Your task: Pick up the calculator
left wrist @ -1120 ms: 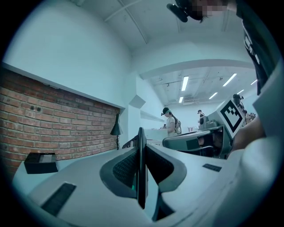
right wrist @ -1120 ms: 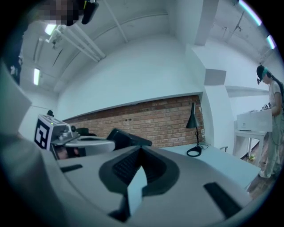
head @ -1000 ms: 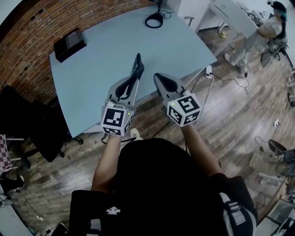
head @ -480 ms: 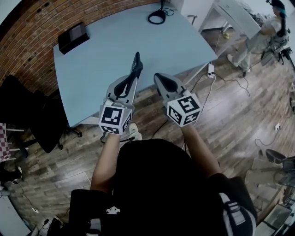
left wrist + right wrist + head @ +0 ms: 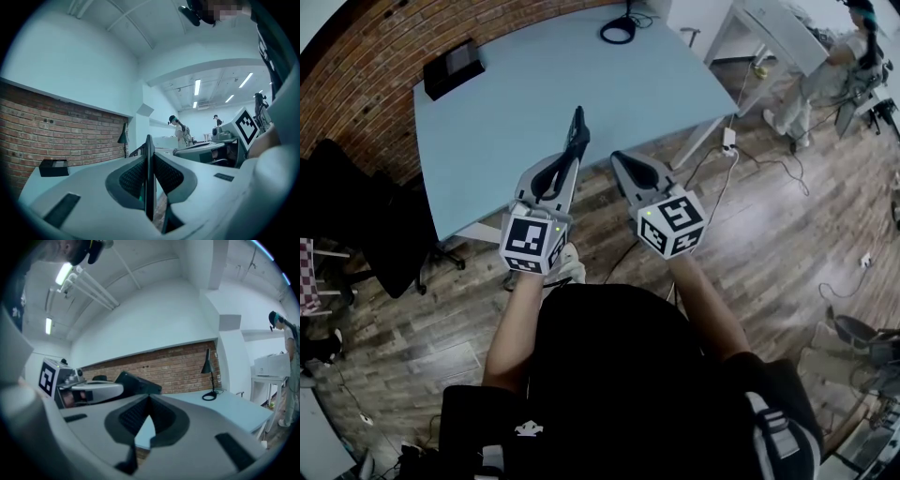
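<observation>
Evidently the pick-up itself is as good as done: the left gripper (image 5: 570, 167) has its fingers clamped on the calculator (image 5: 577, 131), a thin dark slab that stands on edge between the pads and juts forward past the tips. It hangs in the air, clear of the pale blue tabletop (image 5: 581, 75) and over that tabletop's near part. The left gripper view shows the pads pressing its two flat faces, with only the narrow edge turned to the camera. The right gripper (image 5: 622, 161) hovers just beside it, level, with its fingers together at the tips and nothing between them.

What remains, as I judge it, is only to keep the lift secure. The next move calls for a steady squeeze, since much of the slab sticks out beyond the pads and could pivot or slip if the clamp eased. It also calls for keeping the empty right gripper from knocking the protruding end. A black box (image 5: 455, 67) sits well apart at the tabletop's far corner by the brick wall and plays no part.

As to writing, very little can be read. Each gripper's cube (image 5: 534, 244) carries black-and-white square markers, patterns and not words. The calculator shows no keys, display or brand from this edge-on angle. A small white emblem (image 5: 530, 428) on the person's dark top is too small to make out
</observation>
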`<state>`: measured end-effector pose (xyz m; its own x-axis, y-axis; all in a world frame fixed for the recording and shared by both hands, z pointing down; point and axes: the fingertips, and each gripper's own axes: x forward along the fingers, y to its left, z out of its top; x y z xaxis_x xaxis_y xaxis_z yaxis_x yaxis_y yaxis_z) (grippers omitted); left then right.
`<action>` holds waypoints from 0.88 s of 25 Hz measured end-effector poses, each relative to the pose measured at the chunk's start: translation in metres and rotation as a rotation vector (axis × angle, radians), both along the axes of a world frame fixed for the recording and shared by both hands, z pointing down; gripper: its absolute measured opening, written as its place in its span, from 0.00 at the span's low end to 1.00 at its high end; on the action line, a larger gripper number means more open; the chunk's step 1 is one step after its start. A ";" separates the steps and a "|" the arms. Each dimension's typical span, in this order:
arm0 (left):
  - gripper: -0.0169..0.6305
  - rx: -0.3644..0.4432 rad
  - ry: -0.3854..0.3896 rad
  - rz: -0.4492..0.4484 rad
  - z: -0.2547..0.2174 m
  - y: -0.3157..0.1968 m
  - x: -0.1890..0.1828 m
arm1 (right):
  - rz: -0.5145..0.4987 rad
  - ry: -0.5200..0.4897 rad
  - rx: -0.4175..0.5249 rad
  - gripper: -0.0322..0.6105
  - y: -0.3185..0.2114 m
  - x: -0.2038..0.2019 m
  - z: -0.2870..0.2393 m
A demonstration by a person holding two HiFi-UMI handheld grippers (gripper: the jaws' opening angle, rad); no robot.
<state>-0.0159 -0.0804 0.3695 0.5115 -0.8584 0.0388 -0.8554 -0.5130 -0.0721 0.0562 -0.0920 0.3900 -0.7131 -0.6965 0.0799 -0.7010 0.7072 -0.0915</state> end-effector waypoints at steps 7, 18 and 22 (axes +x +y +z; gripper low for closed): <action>0.11 -0.002 0.015 -0.015 -0.001 0.023 0.008 | -0.009 -0.007 0.012 0.06 0.020 0.010 -0.004; 0.11 0.004 0.007 -0.058 -0.006 0.054 0.007 | -0.051 -0.017 0.004 0.06 0.046 0.007 -0.001; 0.11 0.004 0.003 -0.076 -0.007 0.067 0.003 | -0.066 -0.014 -0.007 0.06 0.058 0.005 0.004</action>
<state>-0.0127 -0.0136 0.3626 0.4450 -0.8949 0.0338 -0.8921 -0.4463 -0.0709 0.0615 -0.0338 0.3936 -0.7589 -0.6470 0.0744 -0.6511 0.7514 -0.1066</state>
